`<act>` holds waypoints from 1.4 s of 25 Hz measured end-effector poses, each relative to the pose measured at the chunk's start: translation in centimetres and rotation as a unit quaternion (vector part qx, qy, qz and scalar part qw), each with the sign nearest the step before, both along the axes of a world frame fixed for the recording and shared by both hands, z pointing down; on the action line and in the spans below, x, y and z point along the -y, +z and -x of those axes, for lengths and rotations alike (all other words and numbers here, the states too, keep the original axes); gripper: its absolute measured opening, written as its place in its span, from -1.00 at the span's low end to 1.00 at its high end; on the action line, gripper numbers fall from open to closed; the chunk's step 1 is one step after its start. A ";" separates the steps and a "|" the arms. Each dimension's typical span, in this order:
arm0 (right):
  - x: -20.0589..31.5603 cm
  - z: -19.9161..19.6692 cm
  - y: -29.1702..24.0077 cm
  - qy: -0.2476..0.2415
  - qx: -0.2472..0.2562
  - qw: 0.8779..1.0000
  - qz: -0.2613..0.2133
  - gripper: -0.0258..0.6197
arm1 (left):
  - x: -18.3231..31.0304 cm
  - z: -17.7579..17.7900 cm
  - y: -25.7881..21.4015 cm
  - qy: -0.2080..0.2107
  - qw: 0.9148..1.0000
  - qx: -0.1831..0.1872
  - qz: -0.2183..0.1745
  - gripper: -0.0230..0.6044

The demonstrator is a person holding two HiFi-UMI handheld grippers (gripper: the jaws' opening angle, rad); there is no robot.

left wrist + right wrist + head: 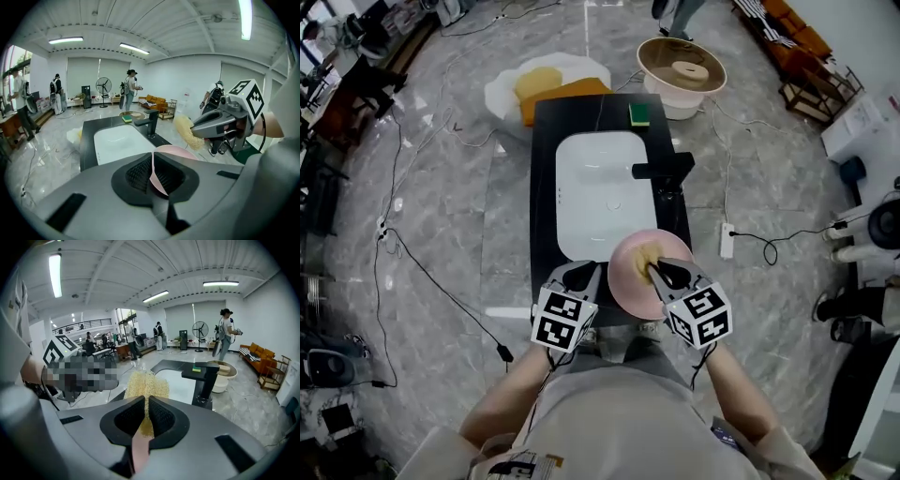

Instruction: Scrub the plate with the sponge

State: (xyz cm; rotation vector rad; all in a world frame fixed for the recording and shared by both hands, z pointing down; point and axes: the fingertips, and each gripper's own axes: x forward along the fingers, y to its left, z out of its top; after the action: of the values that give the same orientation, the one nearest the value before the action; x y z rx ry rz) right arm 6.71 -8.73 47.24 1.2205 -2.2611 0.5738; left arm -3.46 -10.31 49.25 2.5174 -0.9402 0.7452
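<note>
Left tool (153, 161): jaws narrow, clamped on the rim of the pink plate (626, 274). The left gripper view shows the rim edge-on between the 2 pads.

Right tool (146, 402): jaws narrow, pinching the yellow fibrous sponge (146, 383). The loose mass of the sponge bulges out past the fingertips.

Plate position: at the near edge of the black surface (546, 131), toward its near right corner, just past the near end of the white sink (598, 187). It is held tilted, face up toward the head view. Cannot tell whether its lower rim touches the surface.

Sponge position: against the plate's face, around the middle. The right tool reaches in from the near right; the left tool holds the plate's left rim. The 2 tools are near each other, not touching.

Other items: a black faucet (664, 170) stands at the right edge of the sink. 1 green and yellow pad (638, 114) lies at the far edge of the surface, well apart from the plate. A round beige tub (682, 64) sits on the floor beyond the far right corner.
</note>
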 end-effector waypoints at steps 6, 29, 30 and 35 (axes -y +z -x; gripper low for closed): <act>0.2 -0.9 3.1 -0.057 -0.004 0.998 0.036 -0.77 | -0.1 -2.3 2.7 -0.022 0.999 0.008 0.036 -0.84; -0.6 -1.1 11.7 -0.203 -0.035 0.970 0.129 -0.77 | -1.9 -2.7 13.1 -0.126 0.976 0.062 0.164 -0.35; -0.5 -1.1 11.8 -0.203 -0.036 0.970 0.130 -0.77 | -2.0 -2.7 13.4 -0.125 0.976 0.062 0.166 -0.35; -0.5 -0.7 12.4 -0.209 -0.055 0.968 0.128 -0.77 | -2.3 -3.0 14.2 -0.114 0.975 0.062 0.181 -0.35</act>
State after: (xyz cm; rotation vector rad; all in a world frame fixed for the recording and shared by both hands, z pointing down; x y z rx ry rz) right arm 7.40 -8.22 59.68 0.6091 -2.1787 0.5922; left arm -0.43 -8.06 63.49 2.0308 -1.0098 0.9135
